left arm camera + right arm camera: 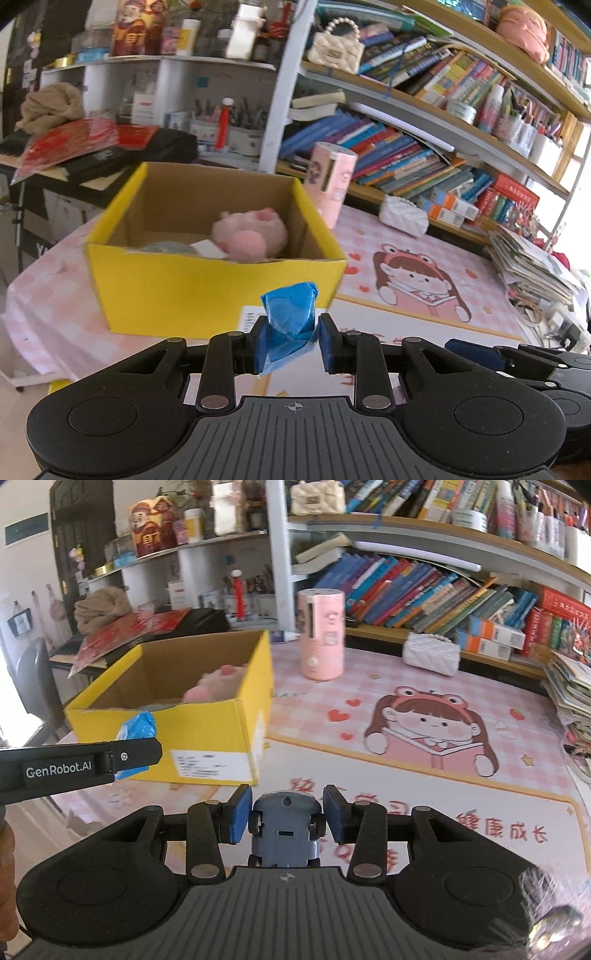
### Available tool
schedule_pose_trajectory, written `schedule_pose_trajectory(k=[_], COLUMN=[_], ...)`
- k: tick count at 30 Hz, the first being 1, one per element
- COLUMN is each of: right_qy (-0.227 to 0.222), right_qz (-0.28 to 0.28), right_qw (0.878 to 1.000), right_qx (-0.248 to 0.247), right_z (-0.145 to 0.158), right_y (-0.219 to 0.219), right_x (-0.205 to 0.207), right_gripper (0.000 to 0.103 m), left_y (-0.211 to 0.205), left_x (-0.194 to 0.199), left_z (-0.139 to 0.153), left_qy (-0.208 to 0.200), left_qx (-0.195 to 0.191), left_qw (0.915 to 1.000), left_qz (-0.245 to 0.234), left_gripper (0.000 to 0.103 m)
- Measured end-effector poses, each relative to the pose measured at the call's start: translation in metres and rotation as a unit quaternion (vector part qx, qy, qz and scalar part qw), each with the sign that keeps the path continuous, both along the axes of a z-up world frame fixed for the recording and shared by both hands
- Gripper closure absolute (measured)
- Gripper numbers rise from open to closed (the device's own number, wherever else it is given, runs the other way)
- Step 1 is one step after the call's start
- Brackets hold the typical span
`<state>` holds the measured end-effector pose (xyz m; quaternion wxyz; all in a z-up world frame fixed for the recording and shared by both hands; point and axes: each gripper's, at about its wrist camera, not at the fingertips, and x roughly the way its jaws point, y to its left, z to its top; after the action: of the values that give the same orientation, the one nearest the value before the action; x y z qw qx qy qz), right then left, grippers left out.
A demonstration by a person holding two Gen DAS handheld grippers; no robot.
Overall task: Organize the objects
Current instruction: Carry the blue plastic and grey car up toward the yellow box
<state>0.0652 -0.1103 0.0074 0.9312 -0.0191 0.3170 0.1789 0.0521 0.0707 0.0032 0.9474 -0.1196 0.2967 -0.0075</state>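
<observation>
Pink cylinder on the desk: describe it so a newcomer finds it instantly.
Start at the yellow cardboard box on the pink desk mat. Just past its far right corner, before the bookshelf, the pink cylinder stands upright. Unlike the white quilted purse lying nearby, it is tall with cartoon prints.

Long wooden shelves (424, 107) packed with colourful books stand behind the desk (424, 794) with its pink cartoon mat; bright daylight at right.

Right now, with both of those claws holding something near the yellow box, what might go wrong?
The left gripper pinches only the lower end of a floppy blue bag, which might slip out. The right gripper holds a small toy car by its wheeled sides, so it could roll loose. The yellow box already holds a pink plush toy, so dropped items may bounce off it.
</observation>
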Motion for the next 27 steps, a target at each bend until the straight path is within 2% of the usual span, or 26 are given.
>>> schedule_pose_trajectory(k=[11, 27], right_qy=[-0.009, -0.02], right_qz=[0.012, 0.022], right_qw=[1.0, 1.0], right_qx=[0.003, 0.005], right_z=[0.004, 0.009], right_y=[0.033, 0.072], right_x=[-0.029, -0.047], right_gripper=[0.063, 0.063], left_y=[0.03, 0.066], left_x=[-0.03, -0.049], left_z=[0.003, 0.009], left_qy=[-0.01, -0.025], left_qx=[0.001, 0.007], left_qw=[0.9999, 0.9994], left_qz=[0.009, 0.021], left_gripper=[0.077, 0.077])
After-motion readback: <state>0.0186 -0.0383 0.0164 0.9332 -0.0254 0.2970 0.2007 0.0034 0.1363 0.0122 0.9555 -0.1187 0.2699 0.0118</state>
